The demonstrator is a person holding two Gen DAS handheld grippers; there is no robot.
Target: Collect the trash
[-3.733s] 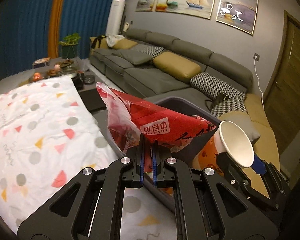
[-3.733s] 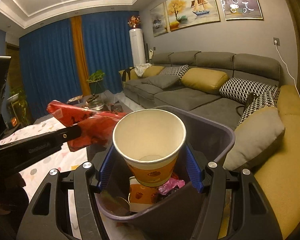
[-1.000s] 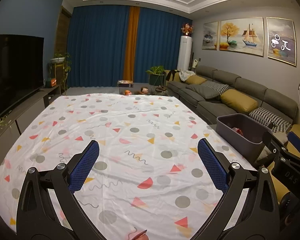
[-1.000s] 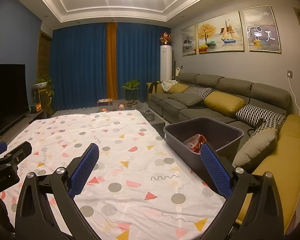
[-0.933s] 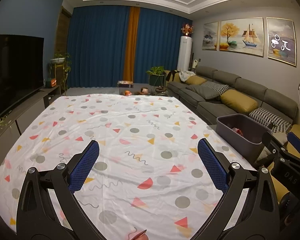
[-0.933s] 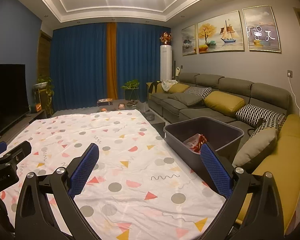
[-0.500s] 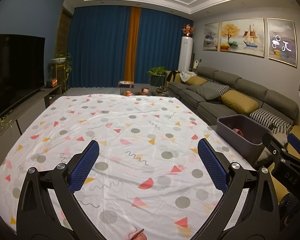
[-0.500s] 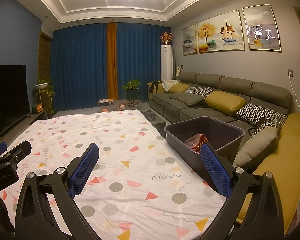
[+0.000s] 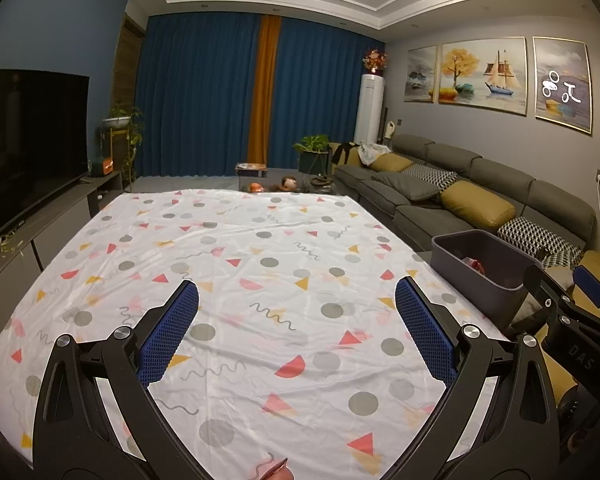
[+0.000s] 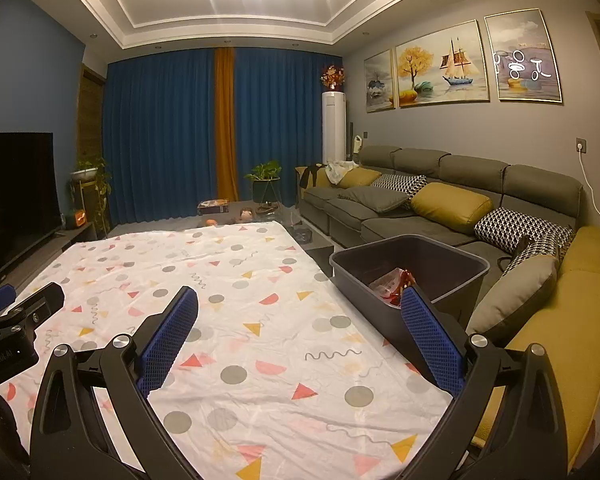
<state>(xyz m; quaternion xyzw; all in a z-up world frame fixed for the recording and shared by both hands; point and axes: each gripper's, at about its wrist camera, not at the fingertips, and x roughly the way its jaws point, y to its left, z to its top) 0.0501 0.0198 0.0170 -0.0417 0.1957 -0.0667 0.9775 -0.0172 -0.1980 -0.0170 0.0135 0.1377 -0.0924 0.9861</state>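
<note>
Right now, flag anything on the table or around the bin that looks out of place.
Nothing stands out. The patterned tablecloth shows no loose trash, the grey bin sits upright at the table's edge, and the red wrapper lies inside it.

The left gripper [image 9: 296, 332], black with blue bumpy pads, has its two fingers [image 9: 168, 332] spread wide apart. Nothing is between them. It hangs over the near part of the white sheet with coloured shapes [image 9: 236, 256] and points along it, level and straight.

The right gripper [image 10: 298, 334] looks the same, black with blue pads, and its fingers [image 10: 430, 342] are spread wide too, with nothing held. It hangs over the near right part of the same sheet, just beside the left gripper.
</note>
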